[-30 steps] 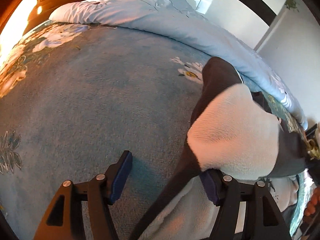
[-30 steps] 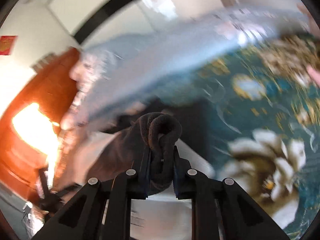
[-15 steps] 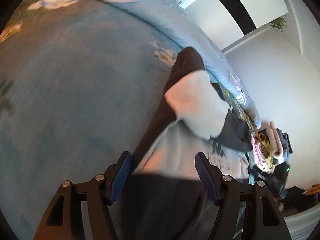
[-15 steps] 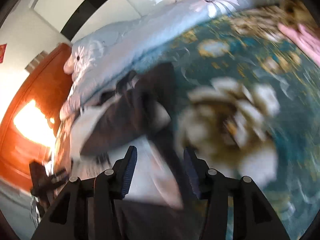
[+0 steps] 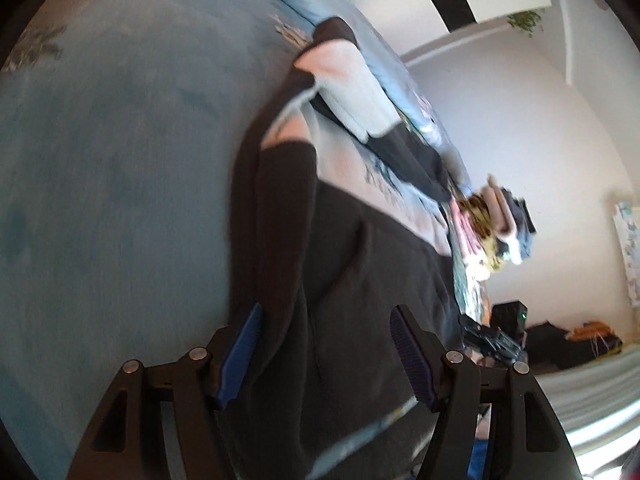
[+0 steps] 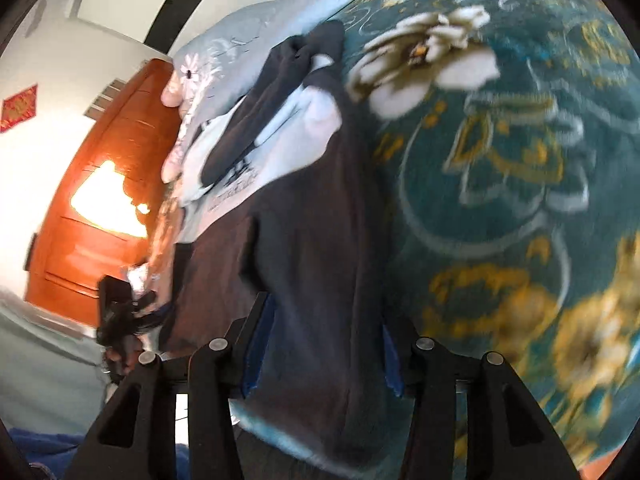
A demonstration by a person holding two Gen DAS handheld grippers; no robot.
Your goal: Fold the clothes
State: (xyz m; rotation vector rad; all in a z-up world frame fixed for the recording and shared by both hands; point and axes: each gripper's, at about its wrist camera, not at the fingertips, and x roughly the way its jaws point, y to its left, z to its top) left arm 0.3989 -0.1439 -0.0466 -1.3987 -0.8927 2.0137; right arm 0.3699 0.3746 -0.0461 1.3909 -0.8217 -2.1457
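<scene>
Left gripper: jaws well apart, blue pads clear of the cloth; nothing clamped.
Right gripper: jaws just opened, now standing apart; dark cloth lying between the pads, not pinched so far as visible.
Garment: dark grey and white fleece top, spread on the bed, directly ahead of and beneath both sets of fingers; dark hem nearest the fingers, white chest panel farther ahead, one sleeve folded across the white part.
Garment, right view: same top, dark lower body between the fingers, white panel with dark print ahead and left.
Bedspread: teal with gold and cream flowers, right of the right gripper.
Left view only: plain blue-grey blanket left of the fingers; pile of mixed clothes ahead and right, beyond the garment.
Right view only: orange-brown wooden headboard far left; pale blue quilt beyond the garment.
</scene>
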